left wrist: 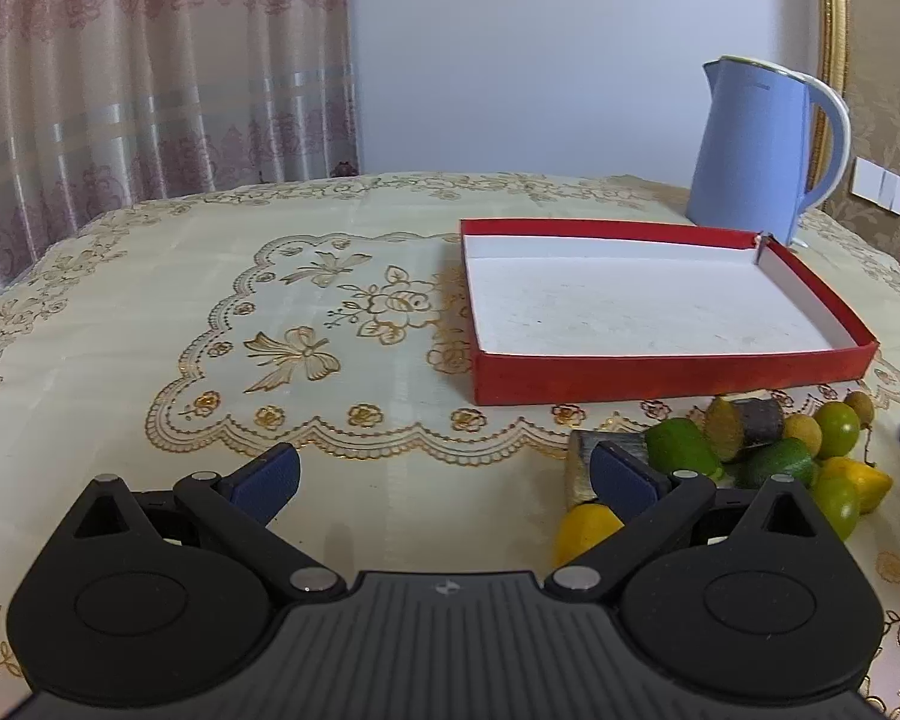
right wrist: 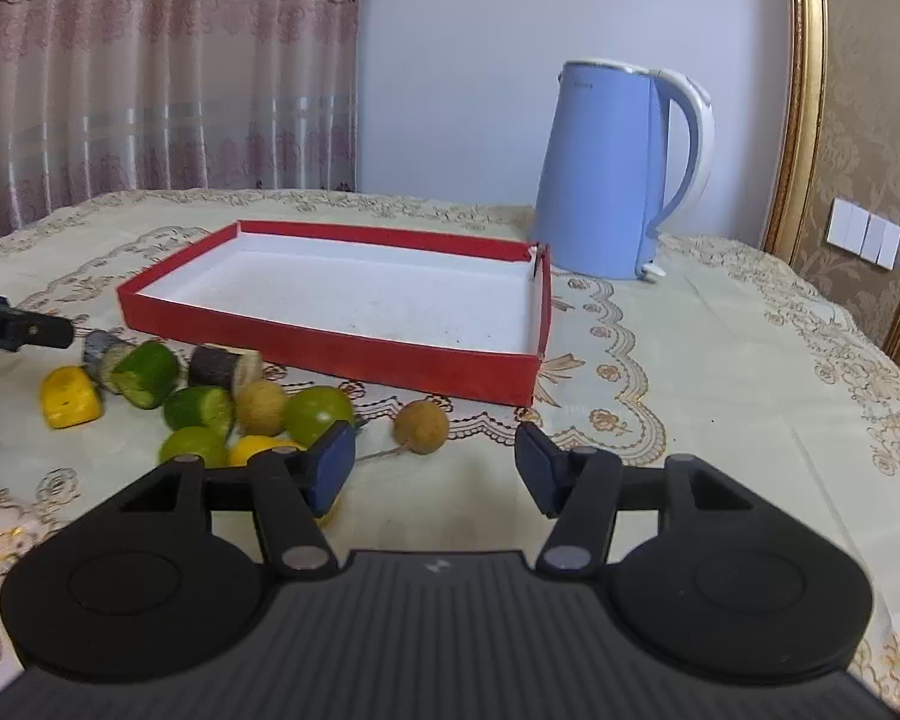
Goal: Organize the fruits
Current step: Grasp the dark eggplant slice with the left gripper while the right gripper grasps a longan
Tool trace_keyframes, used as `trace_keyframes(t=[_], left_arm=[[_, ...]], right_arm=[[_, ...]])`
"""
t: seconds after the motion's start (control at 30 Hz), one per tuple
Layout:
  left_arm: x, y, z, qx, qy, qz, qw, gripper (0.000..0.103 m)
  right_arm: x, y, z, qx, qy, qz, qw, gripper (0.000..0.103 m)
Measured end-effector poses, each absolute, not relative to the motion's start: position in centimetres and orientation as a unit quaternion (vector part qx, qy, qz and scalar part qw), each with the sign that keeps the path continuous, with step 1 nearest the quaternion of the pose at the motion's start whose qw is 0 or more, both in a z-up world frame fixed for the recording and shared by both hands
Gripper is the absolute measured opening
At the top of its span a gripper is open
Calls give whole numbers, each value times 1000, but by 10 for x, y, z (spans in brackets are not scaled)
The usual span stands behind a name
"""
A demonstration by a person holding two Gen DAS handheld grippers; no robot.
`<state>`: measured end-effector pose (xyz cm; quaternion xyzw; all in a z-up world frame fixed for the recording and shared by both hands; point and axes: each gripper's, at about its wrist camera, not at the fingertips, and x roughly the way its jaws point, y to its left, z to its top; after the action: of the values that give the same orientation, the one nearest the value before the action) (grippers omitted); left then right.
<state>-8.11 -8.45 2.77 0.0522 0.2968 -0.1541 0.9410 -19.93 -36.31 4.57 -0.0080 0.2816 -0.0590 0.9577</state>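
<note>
A shallow red box (left wrist: 672,375) with a white inside lies on the table; it also shows in the right wrist view (right wrist: 330,342). A pile of fruit pieces lies in front of it: green pieces (right wrist: 147,373), yellow pieces (right wrist: 69,399), dark-skinned chunks (right wrist: 225,367), green limes (right wrist: 318,414) and brown longans (right wrist: 421,426). The pile shows in the left wrist view (left wrist: 768,450) at the right. My left gripper (left wrist: 444,477) is open and empty, left of the pile. My right gripper (right wrist: 435,462) is open and empty, just before a longan.
A light blue kettle (right wrist: 606,168) stands behind the box, also visible in the left wrist view (left wrist: 756,150). The table has a cream cloth with gold embroidery (left wrist: 306,330). Curtains hang behind at the left. The left gripper's tip (right wrist: 24,327) shows at the left edge.
</note>
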Motion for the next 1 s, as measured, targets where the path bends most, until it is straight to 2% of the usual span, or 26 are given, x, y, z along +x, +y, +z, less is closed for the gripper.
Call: trace_keyframes(t=[0.1,0.47,1.0], left_arm=[[-83,-88,27,59,297,-160,939,103],[-84,-99,23,81,299,-171,935,103],[-72,-122,15,85,309,-200,926,103]], right_arm=[[-182,-366,39,-11,303,-55,951,53],[-150,-363,28,-35,333,-33,942,24],[-153,-367,28,-21,323,-23,946,25]])
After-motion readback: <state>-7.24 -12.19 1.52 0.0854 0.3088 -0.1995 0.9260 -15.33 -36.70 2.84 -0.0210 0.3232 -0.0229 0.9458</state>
